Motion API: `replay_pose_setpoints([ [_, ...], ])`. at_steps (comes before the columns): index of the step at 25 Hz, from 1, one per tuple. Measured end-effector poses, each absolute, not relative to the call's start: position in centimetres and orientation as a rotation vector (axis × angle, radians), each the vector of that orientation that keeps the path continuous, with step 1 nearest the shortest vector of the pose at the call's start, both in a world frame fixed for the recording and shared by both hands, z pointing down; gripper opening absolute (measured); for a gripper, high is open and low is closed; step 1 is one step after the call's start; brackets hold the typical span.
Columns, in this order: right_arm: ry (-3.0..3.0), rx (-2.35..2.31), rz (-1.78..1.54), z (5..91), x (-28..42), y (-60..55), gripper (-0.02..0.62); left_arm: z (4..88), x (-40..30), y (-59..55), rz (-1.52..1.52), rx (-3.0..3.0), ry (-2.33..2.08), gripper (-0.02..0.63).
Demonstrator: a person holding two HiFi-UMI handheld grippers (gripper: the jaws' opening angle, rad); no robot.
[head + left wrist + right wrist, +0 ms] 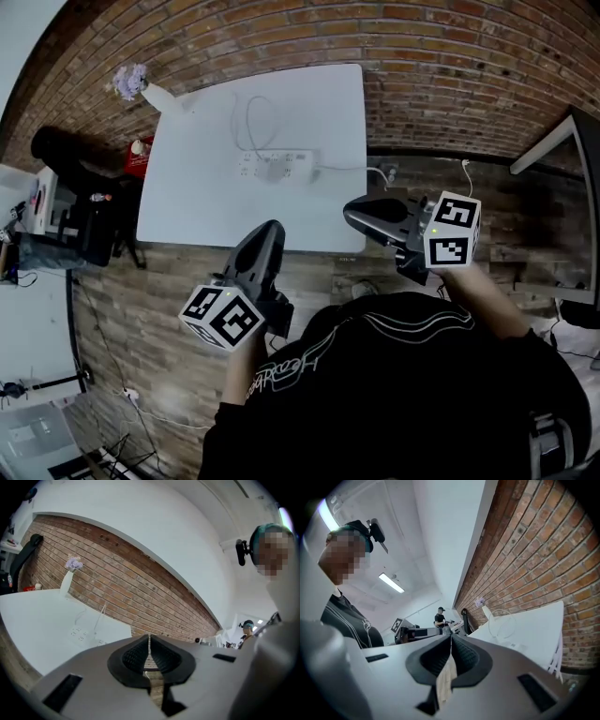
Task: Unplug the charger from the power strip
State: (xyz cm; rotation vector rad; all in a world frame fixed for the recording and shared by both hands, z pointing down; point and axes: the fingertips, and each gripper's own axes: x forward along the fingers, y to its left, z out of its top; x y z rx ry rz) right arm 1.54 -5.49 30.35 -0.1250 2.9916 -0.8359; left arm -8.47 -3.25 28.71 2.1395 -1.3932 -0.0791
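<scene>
The only container I can find is the white vase [157, 94] at the far left corner of the white table [206, 206], with a small bunch of pale purple flowers [129, 81] standing in it. The power strip [275, 166] lies flat on the table, toward the brick wall. The charger [273, 169] reads as a white block seated in the strip's middle, still plugged in. It is white on white and small from the head view, so I cannot trace its outline or count the sockets. The strip's own cord [342, 169] runs off the right edge of the table. My left gripper [270, 232] has its jaws pressed together with nothing between them, and the right gripper [354, 214] is the same, pads meeting and empty. Both hang at the table's near edge, well apart from the strip. In the left gripper view the strip is a faint pale shape, partly cut off by the gripper's own body. A red thing [137, 156] beside the table's left edge is too small for me to name.
</scene>
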Motion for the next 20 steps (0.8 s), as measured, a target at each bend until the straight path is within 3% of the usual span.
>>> replay_pose_setpoints([
  [10,3.183,-0.192,-0.755,34.9,-0.7,-9.0,-0.002,31.8,-13.0,-7.2,0.021,2.085,-1.524,0.008],
  [20,3.233,-0.312,-0.858,39.3,-1.8,-14.3,-0.001,38.0,-17.1,-13.2,0.164,2.004,-1.546,0.123],
])
